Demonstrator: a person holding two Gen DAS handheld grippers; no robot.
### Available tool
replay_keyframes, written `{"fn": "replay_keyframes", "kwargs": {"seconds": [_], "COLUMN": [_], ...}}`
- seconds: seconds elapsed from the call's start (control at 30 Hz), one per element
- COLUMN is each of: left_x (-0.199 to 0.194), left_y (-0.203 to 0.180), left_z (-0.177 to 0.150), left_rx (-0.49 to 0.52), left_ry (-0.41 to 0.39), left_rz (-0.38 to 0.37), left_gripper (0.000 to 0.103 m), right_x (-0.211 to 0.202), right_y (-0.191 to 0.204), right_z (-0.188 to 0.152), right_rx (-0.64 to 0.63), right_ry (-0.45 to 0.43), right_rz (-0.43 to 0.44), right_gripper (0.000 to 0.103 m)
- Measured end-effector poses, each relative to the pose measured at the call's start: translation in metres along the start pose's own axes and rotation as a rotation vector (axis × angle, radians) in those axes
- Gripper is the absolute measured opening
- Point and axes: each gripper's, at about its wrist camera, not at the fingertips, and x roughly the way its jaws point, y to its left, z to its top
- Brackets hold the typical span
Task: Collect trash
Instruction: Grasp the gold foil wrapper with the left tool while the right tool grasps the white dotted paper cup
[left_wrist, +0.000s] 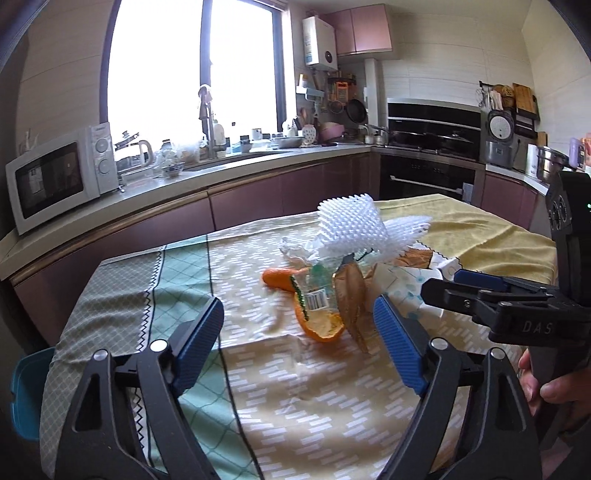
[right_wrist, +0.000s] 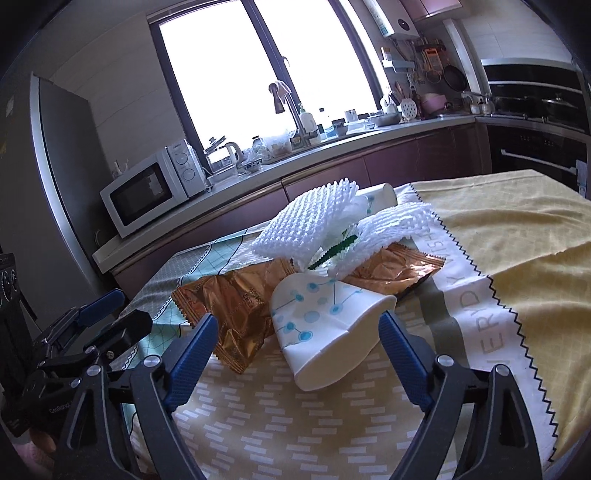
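Left gripper (left_wrist: 297, 317): jaws spread wide, holding nothing, hovering above the tabletop (left_wrist: 258, 406) just short of the trash pile.
Orange peel (left_wrist: 321, 325): lies on the cloth at the near left edge of the pile, between the left jaws' line of sight, untouched.
Clear wrapper with barcode (left_wrist: 316, 295): rests on the peel, not picked up.
Brown foil wrappers (right_wrist: 229, 306): crumpled in the middle of the pile, one on each side of the cup.
White foam nets (right_wrist: 306, 225): heaped on top at the back.
Paper cup (right_wrist: 325, 325): crushed, on its side, nearest the right jaws.
Right gripper (right_wrist: 295, 336): jaws wide apart and empty, framing the cup but not touching it.
Progress: judged as barely begun; every piece seen sits on the tabletop, no bin or bag is visible, and all the collecting remains.
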Motion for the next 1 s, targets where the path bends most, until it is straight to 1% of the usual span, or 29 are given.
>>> {"fn": "replay_keyframes", "kwargs": {"seconds": [0.03, 0.07, 0.13, 0.17, 0.23, 0.27, 0.33, 0.4, 0.43, 0.5, 0.53, 0.6, 0.73, 0.83, 0.93, 1.0], "left_x": [0.006, 0.012, 0.025, 0.031, 0.043, 0.049, 0.06, 0.067, 0.069, 0.068, 0.064, 0.058, 0.034, 0.01, -0.022, -0.042], "left_y": [-0.003, -0.005, -0.007, -0.008, -0.007, -0.007, -0.006, -0.004, -0.004, -0.004, -0.002, 0.0, 0.01, 0.023, 0.044, 0.065], "left_z": [0.001, 0.002, 0.004, 0.005, 0.006, 0.006, 0.005, 0.004, 0.004, 0.004, 0.004, 0.006, 0.007, 0.008, 0.009, 0.007], "left_rx": [0.005, 0.005, -0.001, -0.006, -0.026, -0.04, -0.061, -0.085, -0.093, -0.101, -0.105, -0.115, -0.13, -0.145, -0.164, -0.189], "left_ry": [0.01, 0.025, 0.057, 0.076, 0.114, 0.135, 0.168, 0.186, 0.188, 0.181, 0.177, 0.168, 0.14, 0.109, 0.07, 0.048], "left_rz": [-0.014, -0.03, -0.072, -0.091, -0.139, -0.161, -0.189, -0.209, -0.217, -0.228, -0.233, -0.247, -0.263, -0.257, -0.214, -0.168], "left_gripper": [0.072, 0.07, 0.058, 0.055, 0.041, 0.037, 0.016, 0.007, 0.006, 0.005, 0.003, 0.002, 0.002, 0.002, 0.002, 0.002], "right_x": [0.003, 0.005, 0.009, 0.011, 0.013, 0.014, 0.016, 0.016, 0.015, 0.013, 0.011, 0.007, -0.007, -0.017, -0.019, -0.015], "right_y": [-0.003, -0.006, -0.009, -0.011, -0.013, -0.015, -0.019, -0.02, -0.02, -0.019, -0.019, -0.017, -0.004, 0.011, 0.036, 0.058], "right_z": [0.0, -0.001, -0.002, -0.002, -0.002, -0.002, -0.003, -0.004, -0.004, -0.005, -0.004, -0.003, 0.002, 0.006, 0.014, 0.02], "right_rx": [0.021, 0.04, 0.068, 0.08, 0.104, 0.119, 0.148, 0.153, 0.152, 0.148, 0.144, 0.123, 0.049, 0.004, -0.062, -0.099], "right_ry": [0.013, 0.025, 0.04, 0.045, 0.056, 0.06, 0.063, 0.064, 0.062, 0.058, 0.056, 0.054, 0.035, 0.035, 0.044, 0.057], "right_rz": [0.016, 0.03, 0.054, 0.069, 0.094, 0.108, 0.134, 0.151, 0.157, 0.168, 0.175, 0.181, 0.193, 0.236, 0.292, 0.348], "right_gripper": [0.078, 0.075, 0.072, 0.069, 0.063, 0.058, 0.05, 0.031, 0.028, 0.017, 0.015, 0.006, 0.003, 0.003, 0.003, 0.003]}}
